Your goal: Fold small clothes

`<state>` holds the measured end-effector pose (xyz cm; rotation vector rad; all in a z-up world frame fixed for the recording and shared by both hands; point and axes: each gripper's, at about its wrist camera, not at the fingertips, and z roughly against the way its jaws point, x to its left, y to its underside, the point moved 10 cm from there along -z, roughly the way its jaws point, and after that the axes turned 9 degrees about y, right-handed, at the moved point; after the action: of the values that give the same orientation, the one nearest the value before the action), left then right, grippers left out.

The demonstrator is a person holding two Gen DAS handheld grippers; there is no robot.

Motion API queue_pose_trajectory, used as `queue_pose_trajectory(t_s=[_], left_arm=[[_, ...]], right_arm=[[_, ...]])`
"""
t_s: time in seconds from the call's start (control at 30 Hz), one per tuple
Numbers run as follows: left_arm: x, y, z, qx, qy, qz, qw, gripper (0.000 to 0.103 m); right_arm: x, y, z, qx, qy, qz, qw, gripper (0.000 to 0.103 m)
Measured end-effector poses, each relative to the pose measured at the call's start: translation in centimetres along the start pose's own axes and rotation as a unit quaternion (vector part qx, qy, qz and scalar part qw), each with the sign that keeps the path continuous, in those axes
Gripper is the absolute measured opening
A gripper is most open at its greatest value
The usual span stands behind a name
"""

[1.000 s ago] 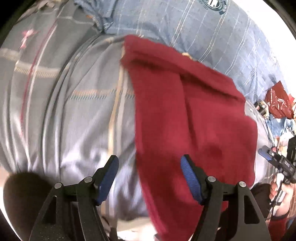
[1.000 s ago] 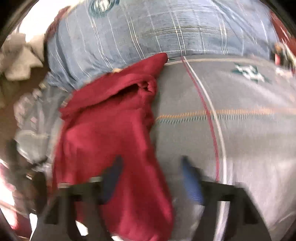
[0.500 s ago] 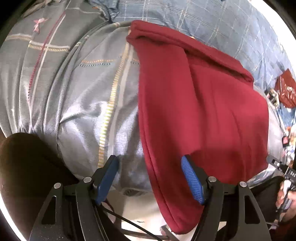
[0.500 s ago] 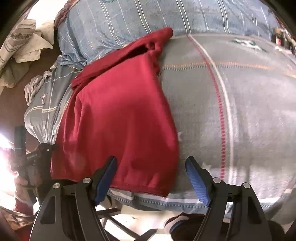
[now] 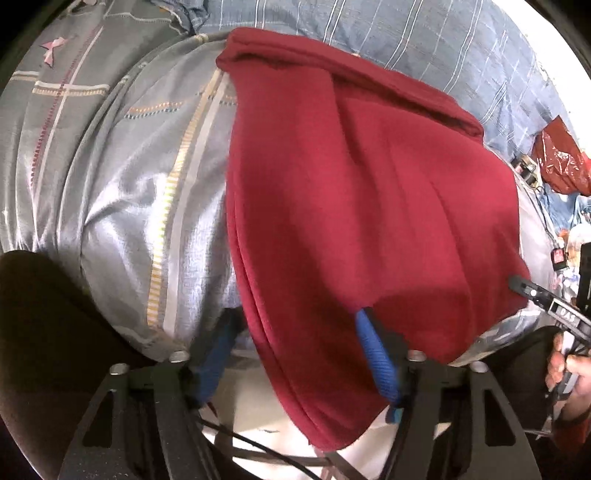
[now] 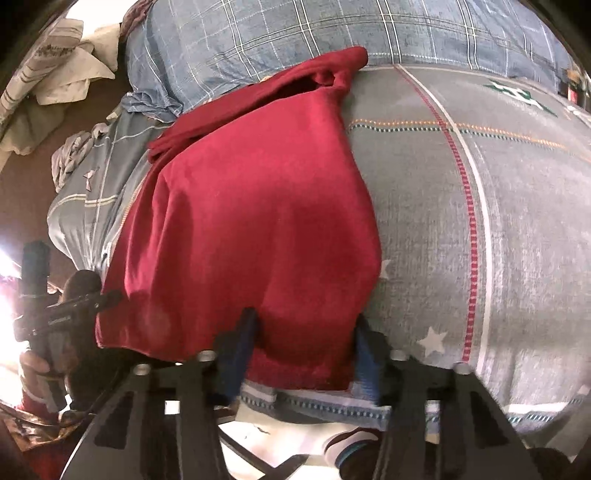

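A dark red garment [image 5: 362, 206] lies on a grey patterned bed sheet [image 5: 122, 192], its near end hanging over the bed's front edge. It also shows in the right wrist view [image 6: 251, 221]. My left gripper [image 5: 295, 354] is open, its blue pads either side of the garment's hanging left corner. My right gripper [image 6: 303, 354] is open, its blue pads either side of the garment's near right hem. Each gripper appears at the edge of the other's view, the right gripper [image 5: 546, 306] and the left gripper [image 6: 62, 314].
A blue checked pillow or duvet [image 6: 332, 33] lies behind the garment. Crumpled light clothes [image 6: 55, 74] lie at the far left beyond the bed. A red plastic bag [image 5: 561, 162] sits at the far right. The bed's front edge runs just below the grippers.
Both grippers have moved forward and lower toward the bed's front edge. The garment's near hem now sits between the pads of each one. The jaws stay open.
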<state>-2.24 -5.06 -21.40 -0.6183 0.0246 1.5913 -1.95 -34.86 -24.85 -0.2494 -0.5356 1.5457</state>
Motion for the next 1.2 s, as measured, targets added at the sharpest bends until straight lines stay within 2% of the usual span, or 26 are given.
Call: queue_pose_trajectory(t_s=[0.03,0.07,0.13,0.23,0.4,0.47,0.57,0.67,0.87,1.0,1.1,1.2], left_arm=[[0.1,-0.1,0.1,-0.002,-0.008,-0.004,1.0000,0.017],[0.1,0.0,0.2,0.001,-0.002,-0.005,1.0000,0.006],[-0.1,0.0,0.2,0.021,0.033,0.008,0.9992,0.006],[-0.6,-0.5,2.4,0.016,0.055,-0.001,0.9984,0.005],[-0.3,-0.9,7.2,-0.013,0.031,-0.041,0.9986,0.005],[0.4,-0.1,7.5,-0.007,0.024,-0.040,0.9989,0.005],[0.6,0.7,6.8,0.002,0.023,-0.028,0.9993,0.005],[-0.2,-0.1,7.5,-0.008,0.038,-0.023,0.9990,0.005],[-1.0,-4.9,10.2,-0.061,0.068,-0.031,0.9953,0.005],[-0.7,-10.3,11.2,-0.106,0.083,-0.026,0.9905,0.005],[-0.2,-15.6,10.4,-0.129,0.090,-0.016,0.9875,0.005],[0.6,-20.1,7.8,-0.136,0.090,-0.002,0.9866,0.005]], right_arm=[[0.0,0.0,0.1,0.000,-0.008,-0.005,1.000,0.020],[0.2,0.0,0.2,-0.001,-0.016,-0.009,1.000,0.014],[0.6,0.0,0.8,-0.007,-0.024,-0.007,1.000,0.012],[1.5,0.0,2.4,-0.019,-0.048,-0.003,0.999,0.011],[2.9,1.6,5.3,-0.012,-0.082,0.013,0.996,0.011],[3.7,2.9,5.2,0.006,-0.100,0.010,0.995,0.011],[4.2,4.8,3.3,0.042,-0.090,0.016,0.995,0.011],[4.4,3.6,3.7,0.030,-0.106,0.005,0.994,0.011],[5.5,-3.5,7.7,-0.056,-0.137,0.011,0.989,0.010],[5.4,-11.9,9.0,-0.136,-0.142,-0.007,0.980,0.010],[5.1,-17.3,7.8,-0.160,-0.130,-0.021,0.978,0.010],[4.6,-21.4,5.6,-0.163,-0.114,-0.037,0.979,0.010]])
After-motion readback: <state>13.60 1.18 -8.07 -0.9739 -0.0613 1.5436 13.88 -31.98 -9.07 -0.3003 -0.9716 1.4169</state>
